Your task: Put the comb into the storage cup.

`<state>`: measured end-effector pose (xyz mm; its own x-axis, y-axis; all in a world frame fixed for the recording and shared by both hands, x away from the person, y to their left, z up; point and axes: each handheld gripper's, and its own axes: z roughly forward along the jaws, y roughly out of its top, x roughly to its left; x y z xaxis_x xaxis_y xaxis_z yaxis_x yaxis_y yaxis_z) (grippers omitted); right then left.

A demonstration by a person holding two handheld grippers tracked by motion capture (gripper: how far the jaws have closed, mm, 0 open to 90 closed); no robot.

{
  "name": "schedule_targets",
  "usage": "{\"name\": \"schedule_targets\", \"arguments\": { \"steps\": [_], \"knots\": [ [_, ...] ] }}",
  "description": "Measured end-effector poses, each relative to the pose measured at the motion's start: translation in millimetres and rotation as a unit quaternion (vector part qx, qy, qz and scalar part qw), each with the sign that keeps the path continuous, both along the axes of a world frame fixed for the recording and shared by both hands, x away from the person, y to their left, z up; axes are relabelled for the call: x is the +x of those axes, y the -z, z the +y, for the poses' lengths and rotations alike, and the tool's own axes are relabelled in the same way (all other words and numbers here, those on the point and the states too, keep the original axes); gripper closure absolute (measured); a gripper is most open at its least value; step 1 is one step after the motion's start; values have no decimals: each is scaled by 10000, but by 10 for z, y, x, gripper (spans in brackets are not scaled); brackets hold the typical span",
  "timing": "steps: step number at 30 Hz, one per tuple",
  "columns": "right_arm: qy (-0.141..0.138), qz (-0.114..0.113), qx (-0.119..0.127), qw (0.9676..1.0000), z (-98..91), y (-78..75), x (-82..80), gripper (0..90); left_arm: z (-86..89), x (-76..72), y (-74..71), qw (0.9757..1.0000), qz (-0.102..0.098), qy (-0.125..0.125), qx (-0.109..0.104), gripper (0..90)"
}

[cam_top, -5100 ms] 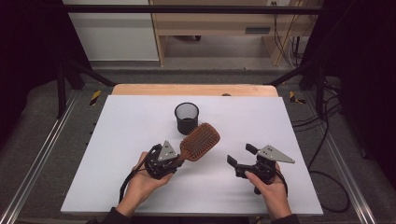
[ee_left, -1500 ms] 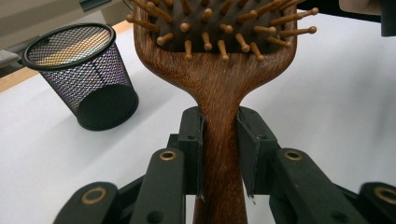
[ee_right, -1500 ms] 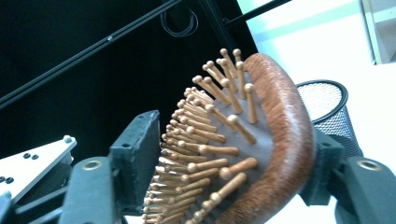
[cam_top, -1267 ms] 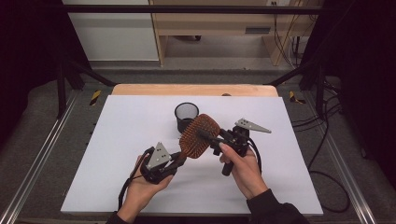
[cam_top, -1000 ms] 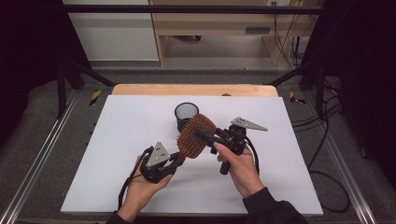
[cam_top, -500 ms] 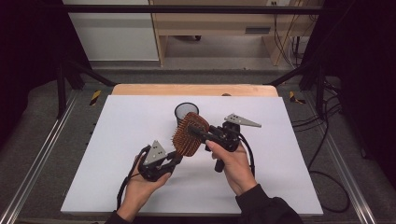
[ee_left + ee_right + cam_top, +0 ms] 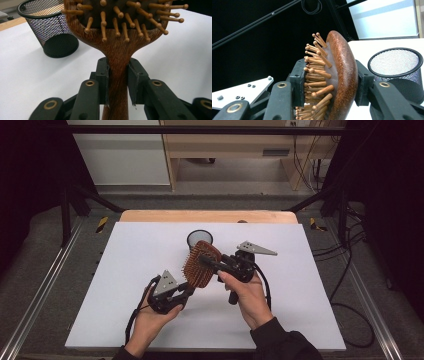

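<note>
A wooden hairbrush (image 7: 200, 265) with peg bristles is held up over the white table (image 7: 125, 270) between both grippers. My left gripper (image 7: 185, 291) is shut on its handle; in the left gripper view the pads (image 7: 106, 80) press both sides of the brush's neck (image 7: 117, 55). My right gripper (image 7: 211, 263) reaches in from the right and is shut on the brush head. In the right gripper view one jaw lies on the bristle side and the other on the rounded back (image 7: 343, 72). A black mesh cup (image 7: 199, 239) stands upright just behind the brush.
The mesh cup (image 7: 50, 30) looks empty, and its open rim (image 7: 395, 61) is close to the right of the brush head. A wooden strip (image 7: 207, 216) runs along the table's far edge. Metal rails flank the table.
My right hand came from the right side of the table to the brush and clamped its head. The brush head rose and turned on edge; the left hand stayed put.
</note>
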<state>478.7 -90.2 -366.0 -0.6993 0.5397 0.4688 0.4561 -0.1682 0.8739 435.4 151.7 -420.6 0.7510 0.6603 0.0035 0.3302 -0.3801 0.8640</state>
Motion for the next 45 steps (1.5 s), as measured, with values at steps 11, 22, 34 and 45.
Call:
{"name": "schedule_targets", "arguments": {
  "steps": [11,22,34,45],
  "knots": [
    [47,30,82,10000,10,-4,6,534,11,2,-11,10000,-12,-31,-53,728],
    [9,-16,53,10000,25,-39,4,534,29,7,-18,9998,9,-46,-171,724],
    [48,-17,75,10000,58,-87,21,534,84,31,-34,9993,-29,-117,-340,712],
    [215,-77,103,9997,7,-150,60,534,112,32,-34,9985,-85,-282,-454,554]
  ]
}}
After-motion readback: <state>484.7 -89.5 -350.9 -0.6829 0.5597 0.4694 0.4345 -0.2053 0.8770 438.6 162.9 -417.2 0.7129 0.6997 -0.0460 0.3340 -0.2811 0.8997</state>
